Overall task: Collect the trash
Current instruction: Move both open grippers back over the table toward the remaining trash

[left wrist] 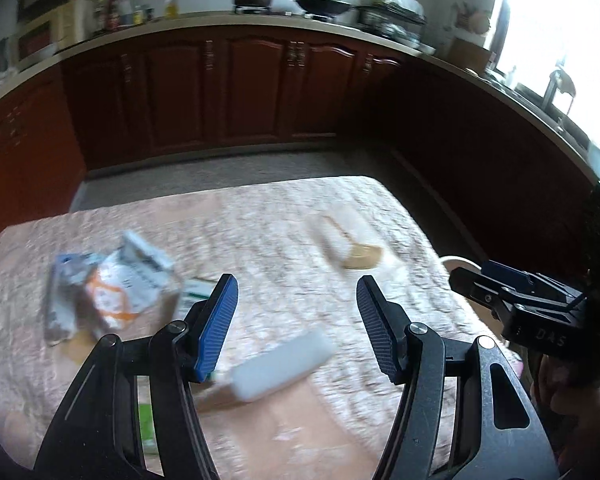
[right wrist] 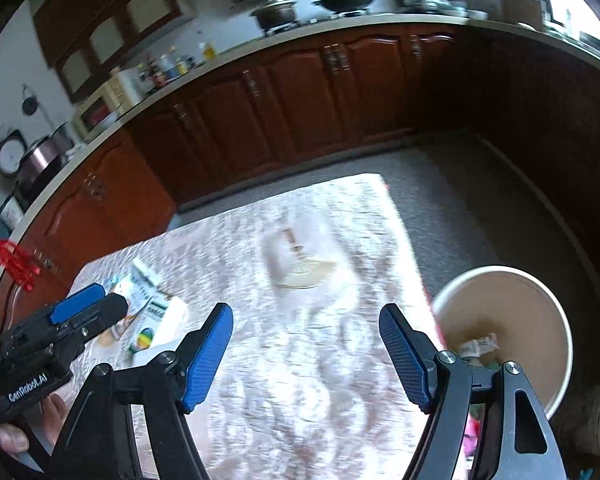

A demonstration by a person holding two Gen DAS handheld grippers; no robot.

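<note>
Left wrist view: left gripper (left wrist: pixel 296 312) hangs above the table (left wrist: pixel 260 216), jaws wide and empty. A white box (left wrist: pixel 280 366) lies just below, crumpled packets (left wrist: pixel 112 288) off left; looks light and crushable, so I'd pinch across its narrow sides

Right wrist view: right gripper (right wrist: pixel 306 344) jaws wide, empty, paper bin (right wrist: pixel 512 320) beside the table's right edge

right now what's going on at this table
A person is clearing trash off a table with a handheld gripper in each hand. Both the left gripper and the right gripper are open and empty, held above the cloth. Wrappers, a white box and a tan scrap lie on the table, blurred by motion. A round bin off the table's right edge already holds some trash.
</note>
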